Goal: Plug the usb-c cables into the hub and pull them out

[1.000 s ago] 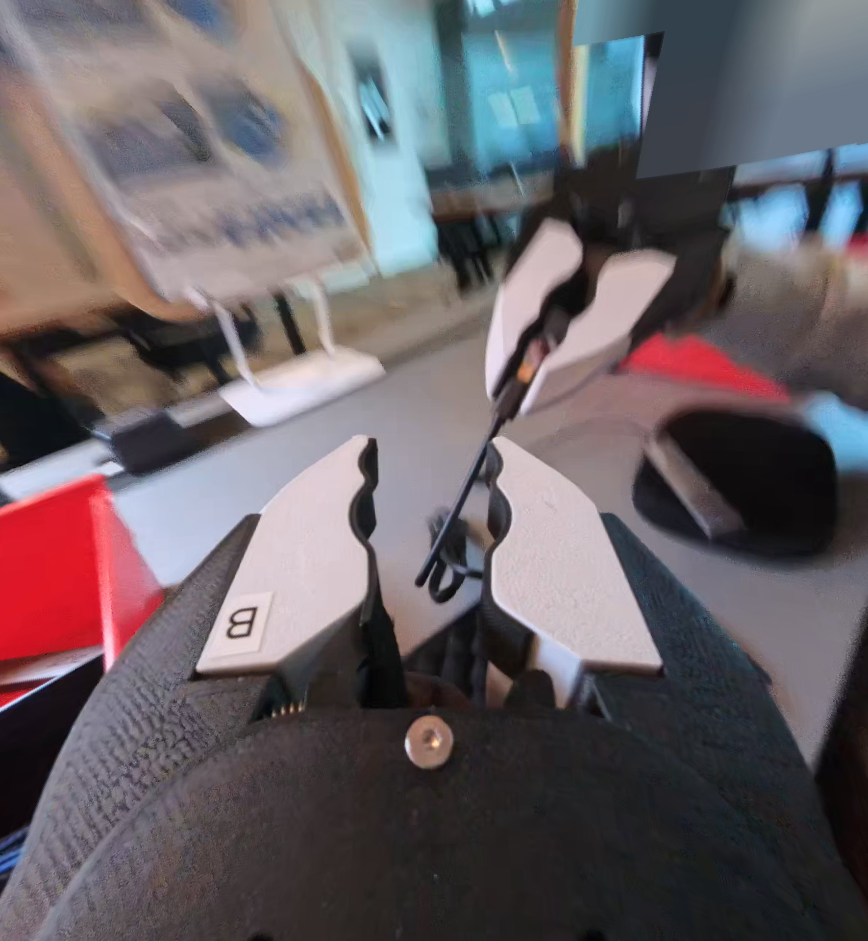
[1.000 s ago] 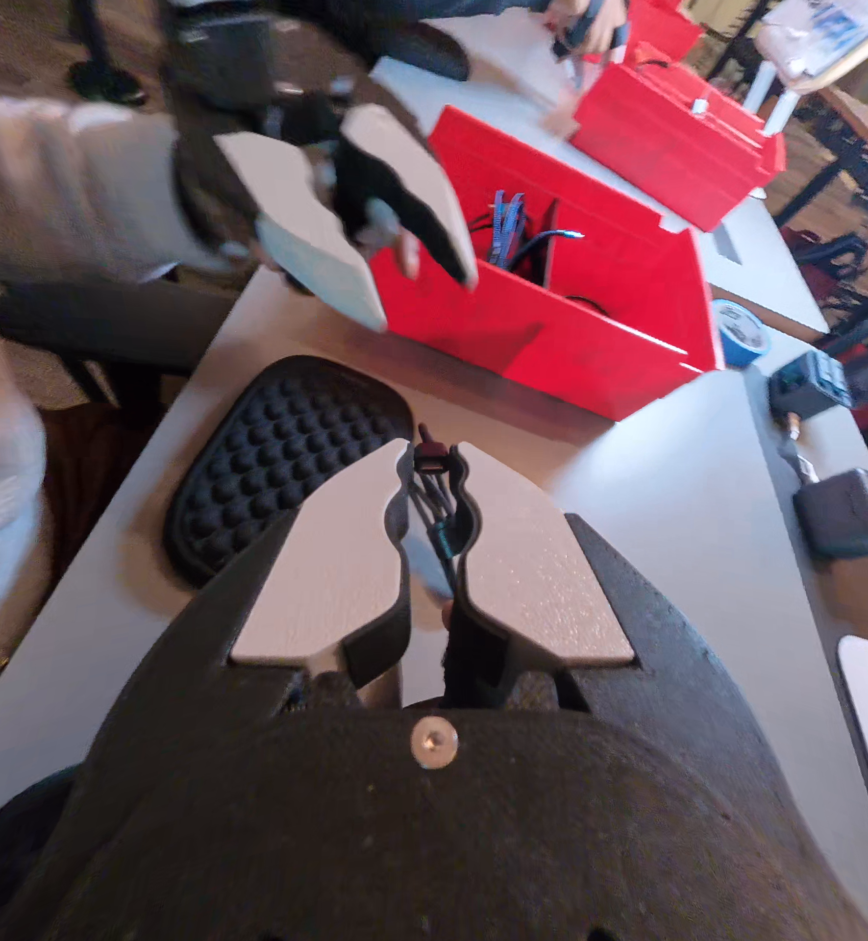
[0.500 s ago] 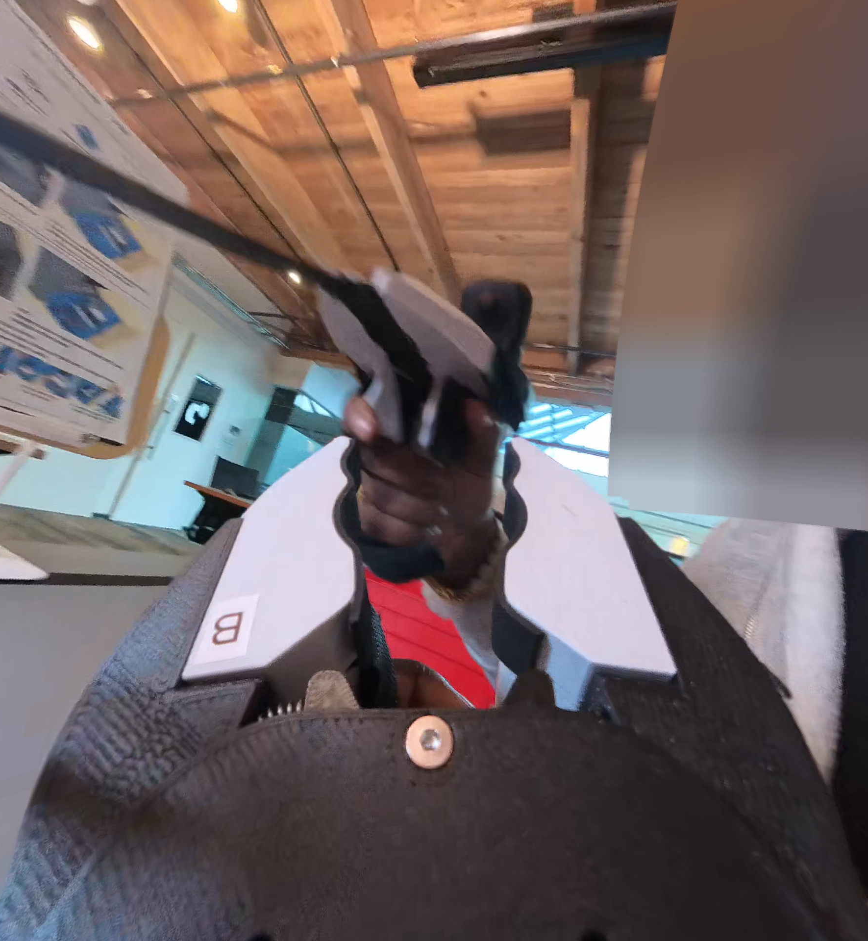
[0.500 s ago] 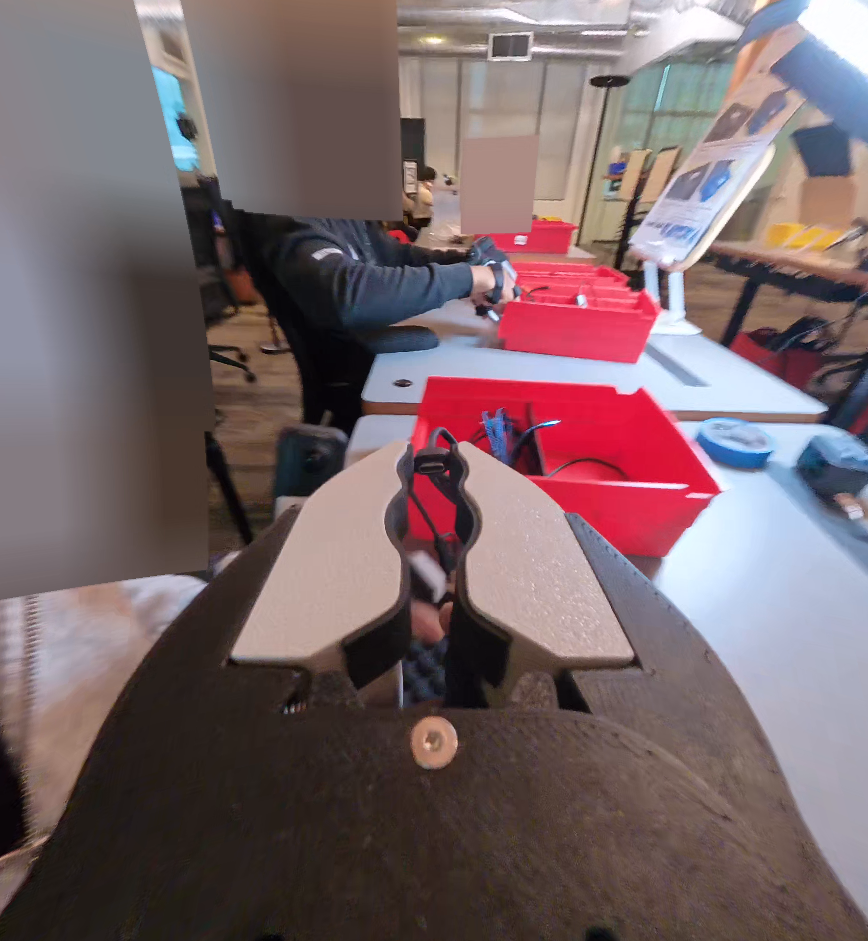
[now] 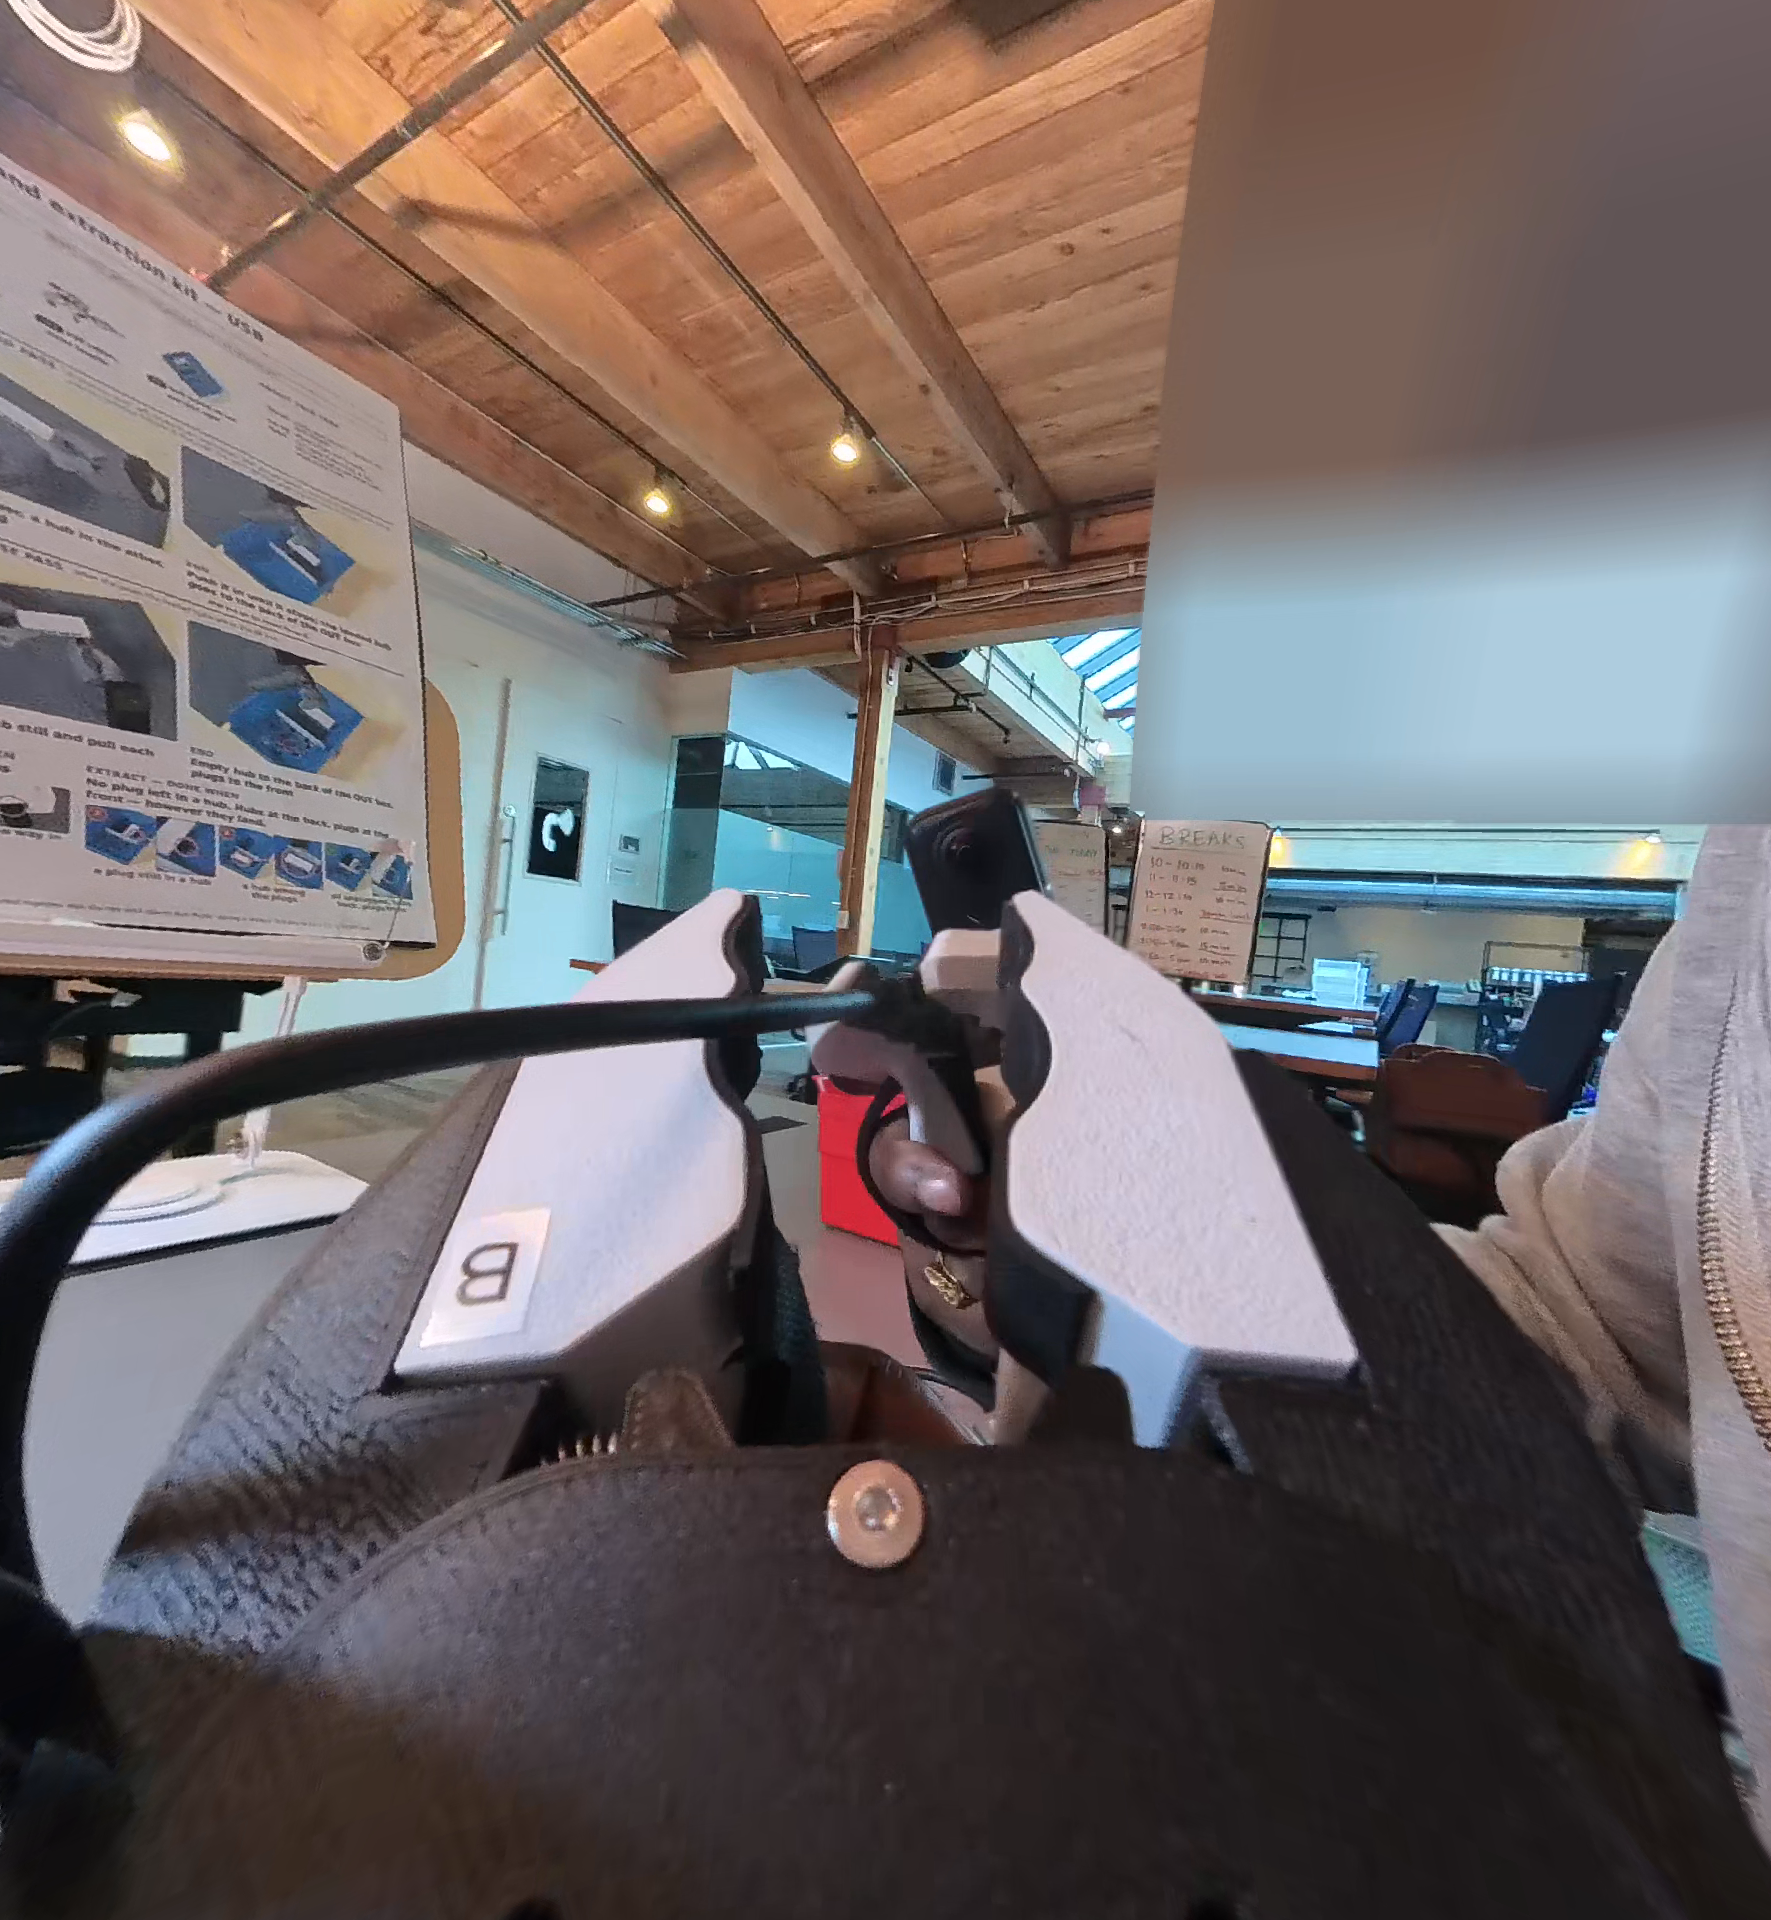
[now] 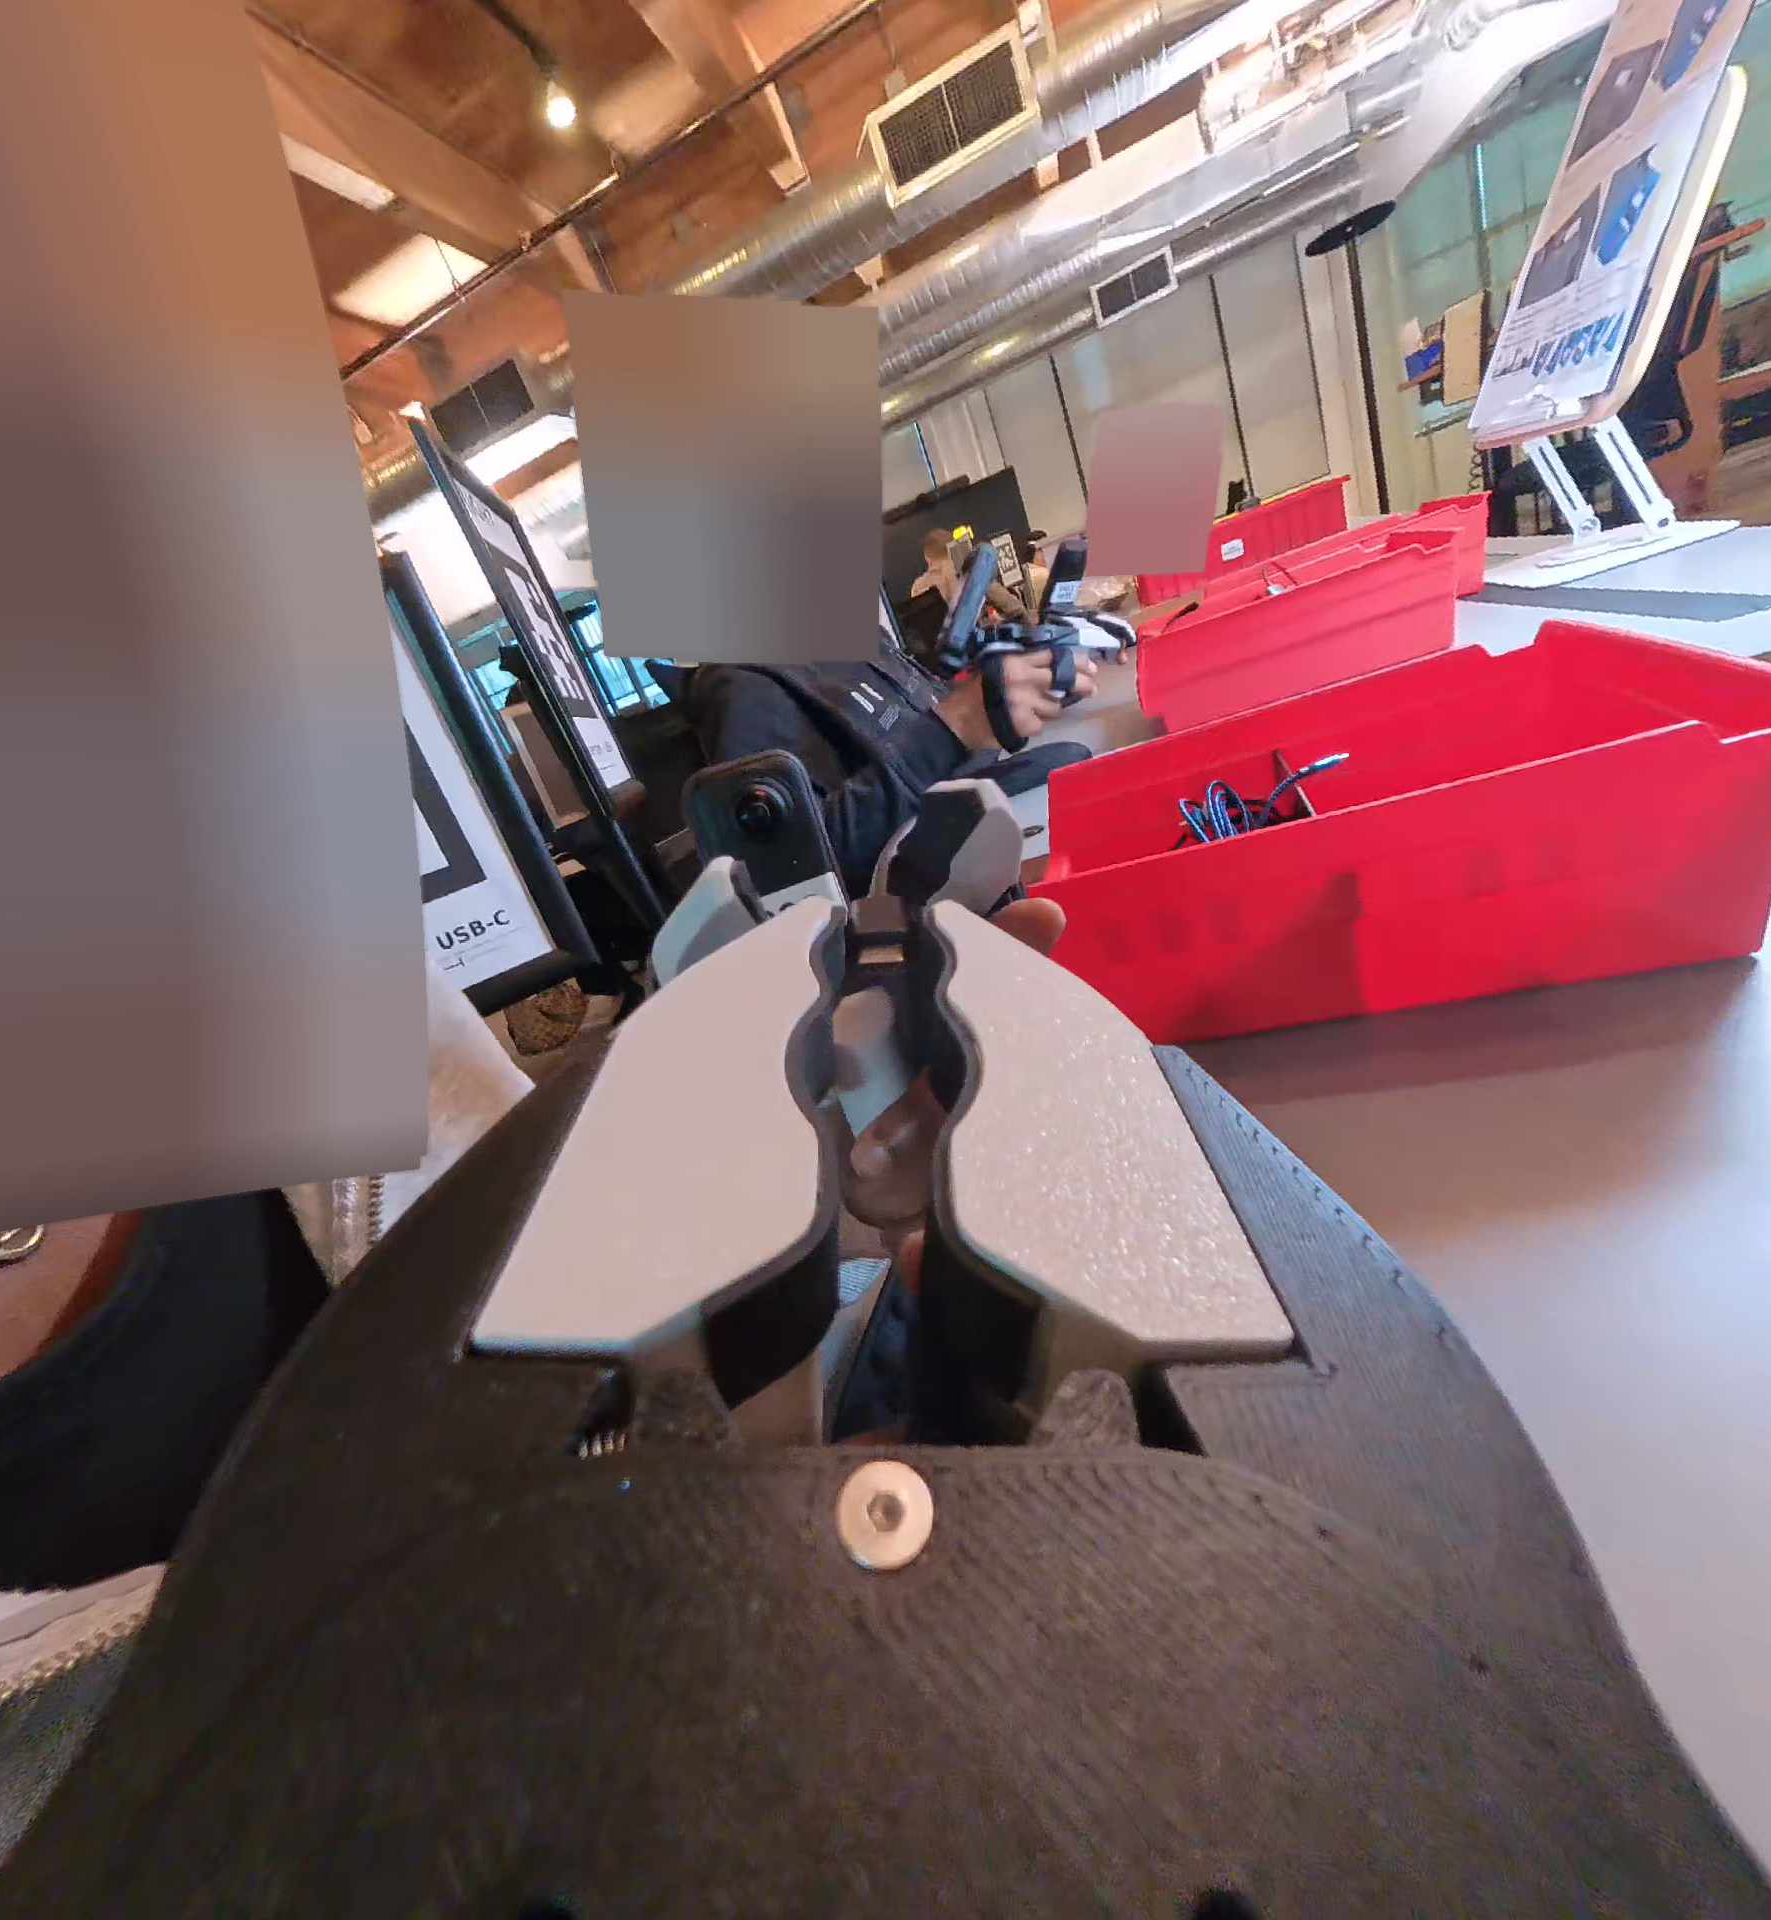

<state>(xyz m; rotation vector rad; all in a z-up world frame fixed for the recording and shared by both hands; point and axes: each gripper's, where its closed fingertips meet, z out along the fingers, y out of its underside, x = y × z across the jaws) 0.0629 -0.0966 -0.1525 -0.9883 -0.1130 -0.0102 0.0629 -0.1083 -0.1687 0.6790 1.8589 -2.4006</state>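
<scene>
Both grippers are held up above the table, facing each other. In the right wrist view my right gripper (image 6: 886, 920) is shut on a black usb-c plug (image 6: 881, 943) at its fingertips. My left gripper (image 6: 829, 883) shows just beyond it, jaws apart. In the left wrist view my left gripper (image 5: 876, 925) is open and empty. The right gripper (image 5: 896, 1003) sits in line with its gap, farther off. The black cable (image 5: 507, 1029) runs left from it and curves down past the left finger. No hub is in view.
A red bin (image 6: 1483, 883) with blue braided cables (image 6: 1213, 810) stands on the grey table (image 6: 1535, 1195) to the right, more red bins (image 6: 1307, 623) behind it. Another person (image 6: 860, 727) works with grippers beyond. An instruction board on a stand (image 5: 164, 644) is at the left. The tips of both grippers are at nearly the same place.
Both grippers have lifted off the table and tilted up to face each other. The right gripper has kept hold of the plug. The cable now trails across the left view.
</scene>
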